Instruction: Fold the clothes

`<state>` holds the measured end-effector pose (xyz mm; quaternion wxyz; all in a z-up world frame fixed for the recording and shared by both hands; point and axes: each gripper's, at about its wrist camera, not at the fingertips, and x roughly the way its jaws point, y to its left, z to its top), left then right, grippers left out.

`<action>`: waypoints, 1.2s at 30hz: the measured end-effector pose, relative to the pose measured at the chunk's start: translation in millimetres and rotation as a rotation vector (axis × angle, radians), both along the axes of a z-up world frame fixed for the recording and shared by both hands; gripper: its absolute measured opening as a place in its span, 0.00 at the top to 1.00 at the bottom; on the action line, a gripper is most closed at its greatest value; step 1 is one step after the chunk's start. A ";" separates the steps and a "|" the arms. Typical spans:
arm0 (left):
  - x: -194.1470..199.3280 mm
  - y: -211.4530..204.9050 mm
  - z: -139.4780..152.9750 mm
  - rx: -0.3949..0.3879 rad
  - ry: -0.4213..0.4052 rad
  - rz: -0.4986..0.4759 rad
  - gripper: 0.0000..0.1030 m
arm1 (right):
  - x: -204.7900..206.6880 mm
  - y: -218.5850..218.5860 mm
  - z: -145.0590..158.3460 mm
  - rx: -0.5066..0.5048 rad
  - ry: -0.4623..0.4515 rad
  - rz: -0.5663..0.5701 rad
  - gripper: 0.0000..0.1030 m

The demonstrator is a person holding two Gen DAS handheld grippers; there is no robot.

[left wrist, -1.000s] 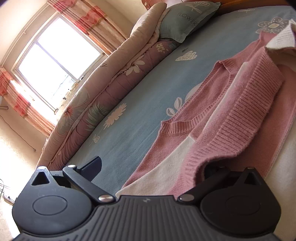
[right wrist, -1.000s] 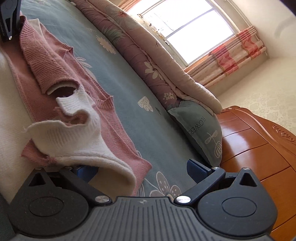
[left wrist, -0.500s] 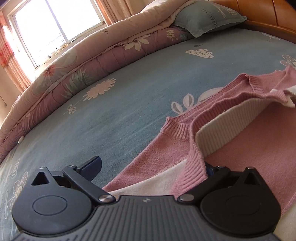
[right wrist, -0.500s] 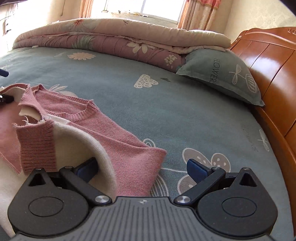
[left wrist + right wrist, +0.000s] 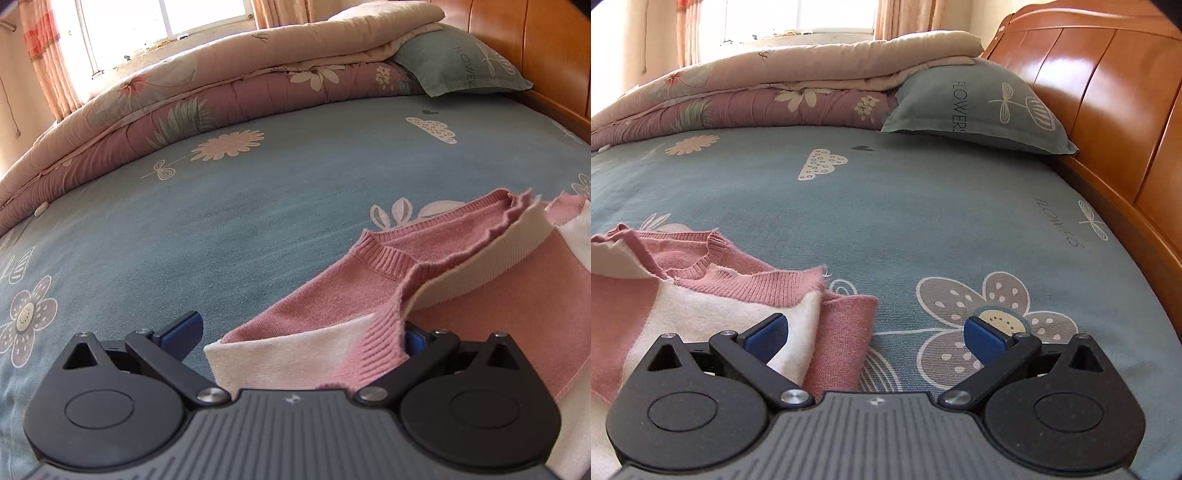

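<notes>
Between the 2 blue pads of the left gripper (image 5: 299, 332), which stand wide apart, lies the near corner of a pink and cream sweater (image 5: 461, 302); a ribbed pink edge drapes against the right-hand pad and hides most of it, so the pads grip nothing, though whether that edge still hangs on the pad cannot be told. The right gripper (image 5: 875, 332) is also spread wide and holds nothing, its left pad just over the cream panel of the sweater (image 5: 701, 306) and its right pad over bare sheet. Judging by the doubled layers, the fold has been laid over and the step in hand is the release and tidy: both tools should draw back low and straight toward the near edge so the knit is not dragged, and the left one should free the ribbed edge before pulling away, or the top layer may lift and skew. The ribbed hem in the right view sits ruffled and off the collar line, so a light press and a smoothing stroke outward would probably help before the next fold. The sweater lies at the near side of the blue sheet (image 5: 923, 221), which is printed with flowers and clouds and the word "FLOWERS" near its right edge. Farther off, a grey-green pillow (image 5: 979, 107) against the wooden headboard (image 5: 1108, 92) carries the same word "FLOWERS", beside a rolled floral quilt (image 5: 184, 99) along the far side under the window.
</notes>
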<state>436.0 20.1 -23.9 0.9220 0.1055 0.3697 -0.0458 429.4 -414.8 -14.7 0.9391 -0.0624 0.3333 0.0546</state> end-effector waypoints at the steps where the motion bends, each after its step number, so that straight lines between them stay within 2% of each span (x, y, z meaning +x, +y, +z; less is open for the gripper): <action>1: -1.9 1.6 2.6 -0.018 -0.004 -0.009 0.00 | -5.3 2.5 2.6 -0.011 -0.015 0.019 0.00; 5: -5.5 9.7 15.3 -0.111 -0.020 -0.017 0.00 | -24.3 15.6 12.3 0.004 -0.044 0.134 0.00; 8: -0.3 22.8 24.0 -0.181 -0.023 0.025 0.00 | -40.1 29.3 13.8 0.072 -0.022 0.260 0.00; 10: 2.3 30.6 28.2 -0.192 -0.034 0.069 0.01 | -52.0 39.2 10.6 0.099 -0.010 0.343 0.00; 13: -1.2 36.5 32.0 -0.247 -0.027 0.056 0.01 | -65.9 53.7 -0.1 0.071 0.008 0.434 0.00; 15: -7.4 32.7 31.7 -0.280 -0.011 0.005 0.01 | -65.7 55.6 -10.0 0.044 0.035 0.426 0.00; 19: -21.5 15.5 13.4 -0.297 0.049 -0.120 0.01 | -63.0 43.6 -24.6 0.096 0.062 0.366 0.00; 21: -27.4 11.6 -6.4 -0.286 0.102 -0.126 0.01 | -66.2 39.8 -23.5 0.122 0.055 0.352 0.00; 24: -35.2 15.9 -34.3 -0.192 0.186 -0.036 0.01 | -70.2 35.6 -19.6 0.143 0.054 0.331 0.00; 26: -58.6 25.9 -31.0 -0.240 0.153 -0.012 0.01 | -78.9 33.1 -11.1 0.144 0.051 0.309 0.00; 29: -96.2 24.9 -10.5 -0.312 0.059 -0.118 0.01 | -101.4 33.2 3.1 0.186 0.023 0.342 0.00; 31: -114.5 16.0 -7.3 -0.300 0.022 -0.197 0.01 | -113.2 36.3 5.3 0.202 0.025 0.373 0.00; 32: -119.0 11.9 -11.4 -0.291 0.031 -0.218 0.01 | -117.4 38.6 3.5 0.202 0.035 0.385 0.00; 35: -124.3 6.6 -34.3 -0.283 0.129 -0.183 0.01 | -122.5 34.9 -16.2 0.185 0.096 0.328 0.00; 36: -130.8 7.4 -35.3 -0.278 0.125 -0.184 0.01 | -125.3 29.7 -23.2 0.195 0.109 0.303 0.00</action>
